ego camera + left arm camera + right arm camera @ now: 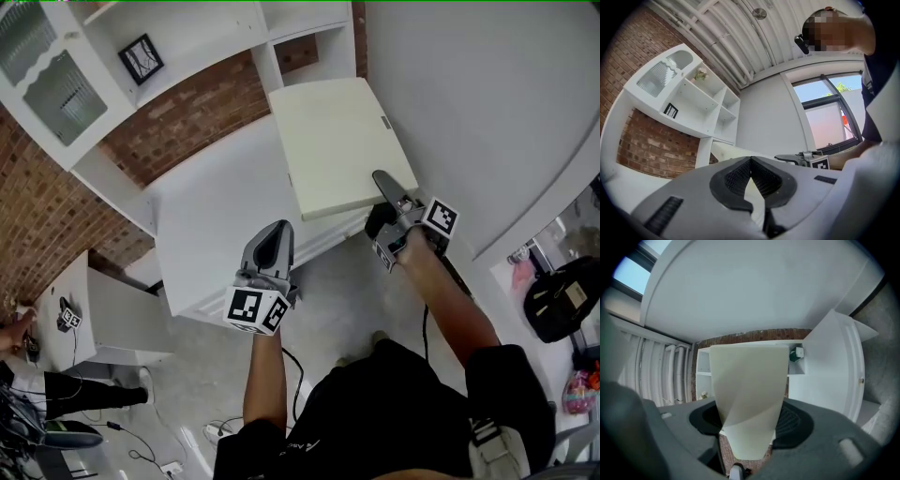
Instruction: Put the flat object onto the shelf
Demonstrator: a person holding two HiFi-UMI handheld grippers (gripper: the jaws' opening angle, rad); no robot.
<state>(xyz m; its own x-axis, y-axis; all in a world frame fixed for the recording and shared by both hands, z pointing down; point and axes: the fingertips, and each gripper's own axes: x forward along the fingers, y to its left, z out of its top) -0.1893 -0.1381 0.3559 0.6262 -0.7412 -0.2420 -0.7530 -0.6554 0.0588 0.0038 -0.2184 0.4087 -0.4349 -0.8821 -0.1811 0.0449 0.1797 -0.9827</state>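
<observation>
The flat object (337,141) is a cream board, lifted over the white cabinet top (216,216) with its far edge toward the shelf unit (187,47). My right gripper (386,186) is shut on its near right edge. In the right gripper view the board (750,380) stands between both pads of the right gripper (749,404), with the shelf unit (705,366) behind it. My left gripper (275,239) hangs left of the board, shut and holding nothing. In the left gripper view the pads of the left gripper (750,161) meet at the tips, and the shelf unit (693,103) and the board (726,151) lie beyond.
A framed picture (142,58) stands in one shelf compartment. A brick wall (197,112) runs behind the cabinet. A low white table (112,319) sits at the left, and cables lie on the floor. A black bag (562,300) is at the right.
</observation>
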